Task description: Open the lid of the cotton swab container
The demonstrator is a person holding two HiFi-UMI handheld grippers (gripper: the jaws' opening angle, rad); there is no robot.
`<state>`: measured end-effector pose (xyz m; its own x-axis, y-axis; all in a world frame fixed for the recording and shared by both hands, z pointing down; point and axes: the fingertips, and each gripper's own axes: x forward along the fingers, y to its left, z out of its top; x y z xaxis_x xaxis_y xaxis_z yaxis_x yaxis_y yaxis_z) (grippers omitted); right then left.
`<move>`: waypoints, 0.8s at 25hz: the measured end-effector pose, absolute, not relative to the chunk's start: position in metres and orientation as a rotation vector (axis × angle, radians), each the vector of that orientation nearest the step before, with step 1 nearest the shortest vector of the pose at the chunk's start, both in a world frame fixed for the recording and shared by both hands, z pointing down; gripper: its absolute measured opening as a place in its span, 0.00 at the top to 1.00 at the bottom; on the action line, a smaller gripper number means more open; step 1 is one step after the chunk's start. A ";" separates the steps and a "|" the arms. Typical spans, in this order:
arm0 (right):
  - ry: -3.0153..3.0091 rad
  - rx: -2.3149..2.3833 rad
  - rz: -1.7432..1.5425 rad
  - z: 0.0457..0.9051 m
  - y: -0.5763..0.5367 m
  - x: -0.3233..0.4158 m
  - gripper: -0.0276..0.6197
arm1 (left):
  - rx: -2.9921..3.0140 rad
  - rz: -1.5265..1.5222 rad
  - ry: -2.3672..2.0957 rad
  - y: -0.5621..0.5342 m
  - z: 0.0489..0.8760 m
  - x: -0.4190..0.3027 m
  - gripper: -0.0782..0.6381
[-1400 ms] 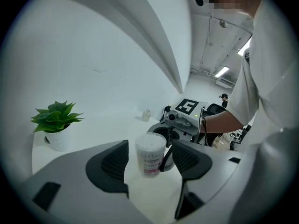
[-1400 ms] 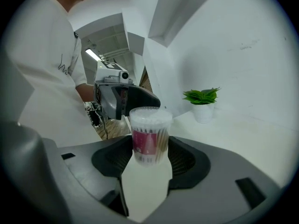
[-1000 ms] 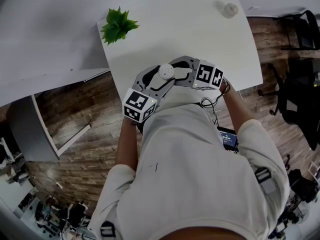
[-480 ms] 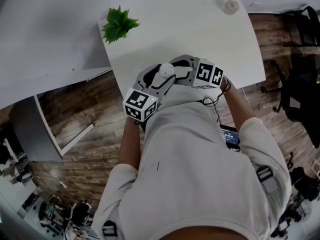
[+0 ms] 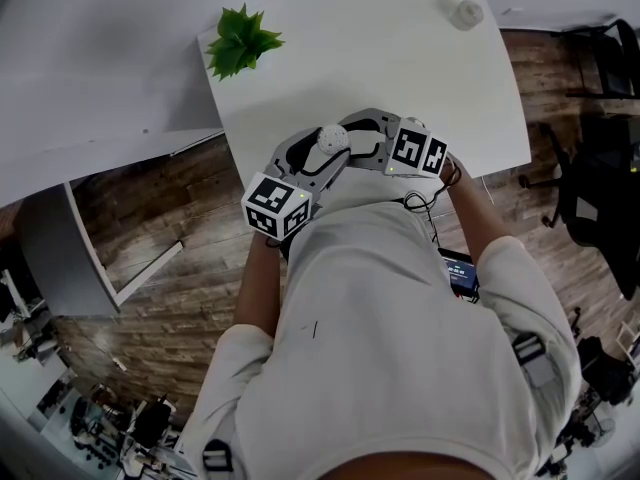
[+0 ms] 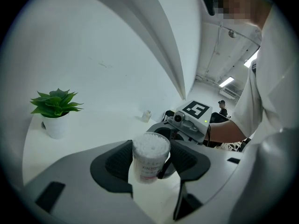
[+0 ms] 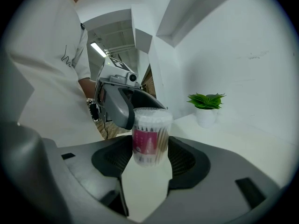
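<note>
Count: 1 cotton swab container (image 5: 332,140), 2 grippers, 2 marker cubes (image 5: 275,208), 1 potted plant (image 5: 240,43), 1 small clear object (image 5: 465,13), 1 white desk (image 5: 400,78).

Container: clear round tub at the centre of the head view, over the lower edge of the desk and just above the person's shirt. White swab tips are packed under the clear lid, which is on. Cannot tell whether the base rests on the desk.

Writing: in the left gripper view the container label begins "XIN"; the rest is too small to read. In the right gripper view the label is a magenta band, its print unreadable. Each cube carries black-and-white square markers, no words.

Left gripper (image 6: 150,148): its fingers (image 6: 117,162) have just been closing with the container's top end between them. They now sit wide against both sides of it, no gap visible.

Right gripper (image 7: 149,146): its fingers (image 7: 184,160) are spread wide and clamp the container body at the label.

Plant: upper left of the head view, near the desk's corner. Clear object: upper right, well apart from the container.
</note>
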<state>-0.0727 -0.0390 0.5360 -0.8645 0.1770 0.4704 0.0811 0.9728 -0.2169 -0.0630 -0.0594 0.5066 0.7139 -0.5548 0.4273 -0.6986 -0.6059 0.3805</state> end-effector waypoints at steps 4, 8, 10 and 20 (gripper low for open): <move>-2.606 -0.180 0.223 0.537 -0.038 -0.075 0.59 | 2.391 0.376 -0.948 -0.058 0.507 -0.065 0.53; -2.604 -0.179 0.198 0.539 -0.037 -0.077 0.59 | 2.382 0.386 -0.931 -0.056 0.509 -0.068 0.53; -2.604 -0.181 0.189 0.539 -0.035 -0.078 0.59 | 2.375 0.385 -0.926 -0.054 0.510 -0.069 0.53; -2.607 -0.196 0.162 0.541 -0.030 -0.081 0.59 | 2.320 0.324 -0.888 -0.049 0.512 -0.075 0.53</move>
<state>-0.0810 -0.0301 0.5409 -0.8560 0.1700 0.4882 0.1084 0.9824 -0.1520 -0.0751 -0.0489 0.5122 0.7432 -0.5155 0.4265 -0.6691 -0.5778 0.4675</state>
